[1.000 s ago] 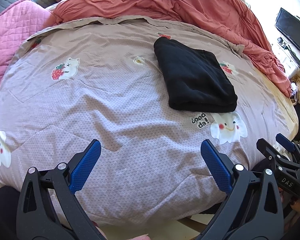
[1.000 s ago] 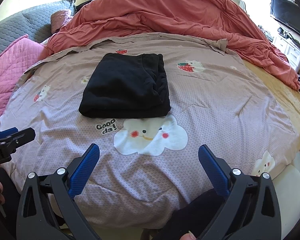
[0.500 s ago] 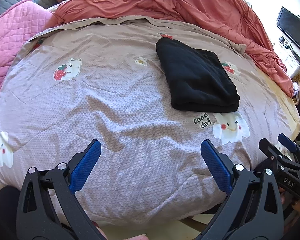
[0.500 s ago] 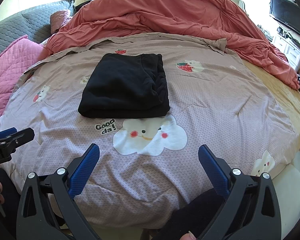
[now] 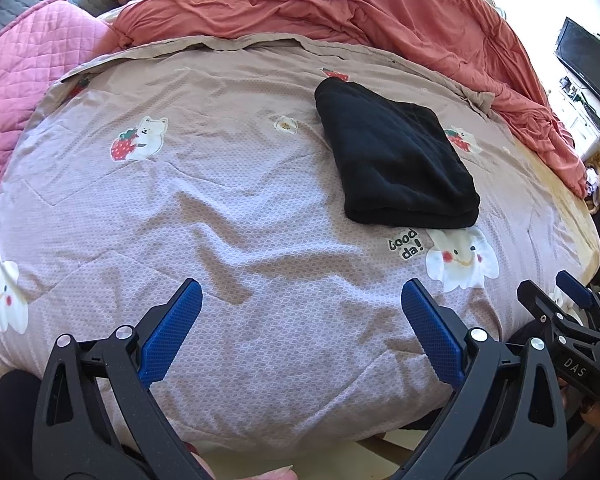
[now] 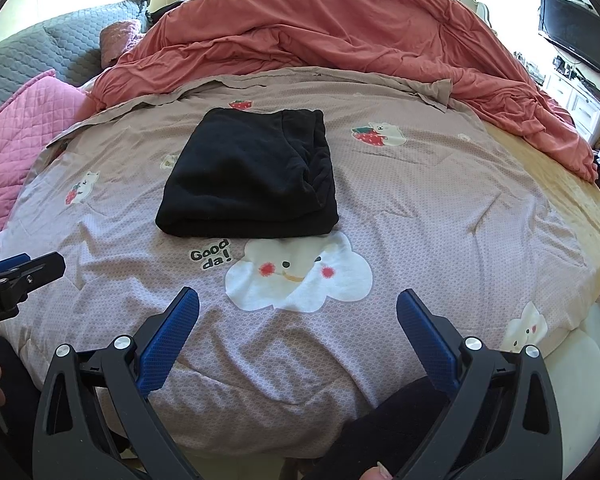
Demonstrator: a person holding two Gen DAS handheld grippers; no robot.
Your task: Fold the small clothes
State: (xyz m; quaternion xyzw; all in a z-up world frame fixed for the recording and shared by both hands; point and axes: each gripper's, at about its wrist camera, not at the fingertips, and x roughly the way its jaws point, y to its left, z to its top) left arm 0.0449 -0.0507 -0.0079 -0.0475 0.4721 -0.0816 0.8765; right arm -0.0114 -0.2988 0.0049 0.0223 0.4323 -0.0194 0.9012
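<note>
Both grippers hang at the near edge of the bed, and neither has hold of anything. The left gripper [image 5: 302, 308] has its jaws spread wide, blue pads [image 5: 172, 336] facing each other over bare quilt [image 5: 220, 208]. The right gripper [image 6: 298, 316] matches it, jaws wide open and empty, its pads [image 6: 168, 344] framing the white cloud print [image 6: 298, 276].

The black garment [image 6: 252, 176] lies folded into a thick, neat rectangle on the quilt, just beyond the cloud print, its near folded edge almost touching the cloud's top. The "Good da!" lettering [image 6: 211, 259] sits right beside the cloud, just under the garment's near corner. In the left view the garment [image 5: 396, 160] lies off to the right, well ahead of the jaws and apart from them.

Past the garment, a rumpled red duvet [image 6: 340, 40] is heaped across the far side of the bed. A pink quilted pillow [image 6: 16, 136] sits far to the left of the garment, and a dark TV [image 6: 576, 36] hangs on the wall off to the right. Each gripper shows at the edge of the other's view, both low beside the quilt's near edge.
</note>
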